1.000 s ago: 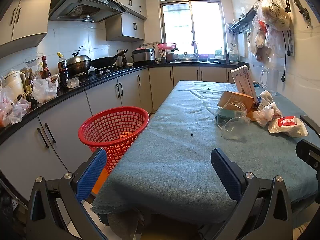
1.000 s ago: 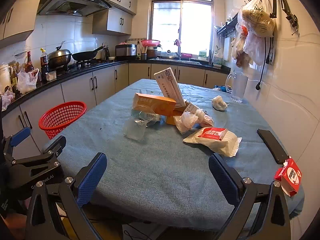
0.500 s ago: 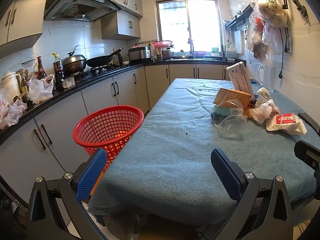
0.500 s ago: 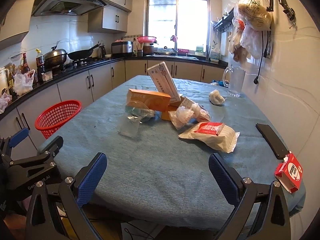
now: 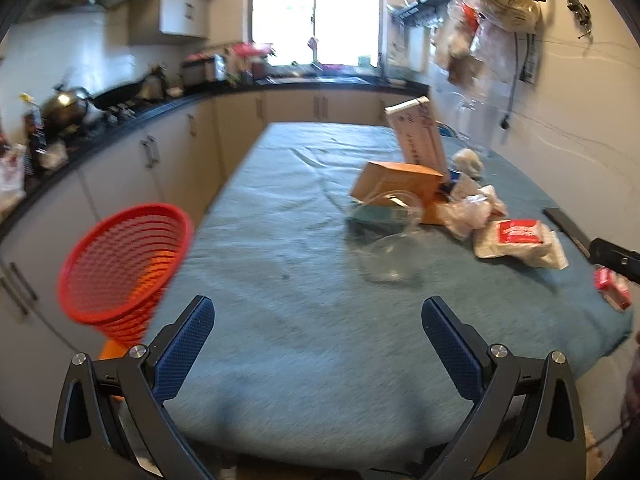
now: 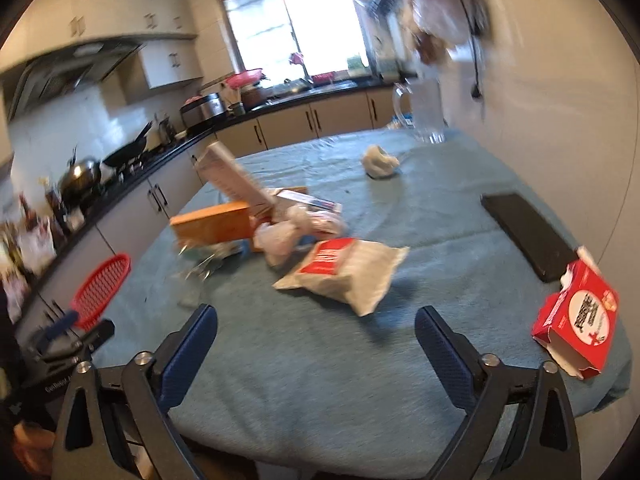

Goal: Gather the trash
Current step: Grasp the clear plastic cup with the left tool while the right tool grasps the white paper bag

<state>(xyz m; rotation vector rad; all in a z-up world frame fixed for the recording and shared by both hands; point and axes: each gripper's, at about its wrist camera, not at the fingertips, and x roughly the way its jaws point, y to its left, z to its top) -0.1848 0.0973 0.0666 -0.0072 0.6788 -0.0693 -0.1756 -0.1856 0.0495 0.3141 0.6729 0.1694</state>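
Both tongs are empty, the left tongs spread, the right tongs closing slightly on nothing, so a hasty grab may merely shove the white packet across the desk.

Motion blur smears the hanging bags and counter clutter.

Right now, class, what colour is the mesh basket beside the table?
Red, the mesh basket stands beside the table's left edge; the left wrist view shows it best.
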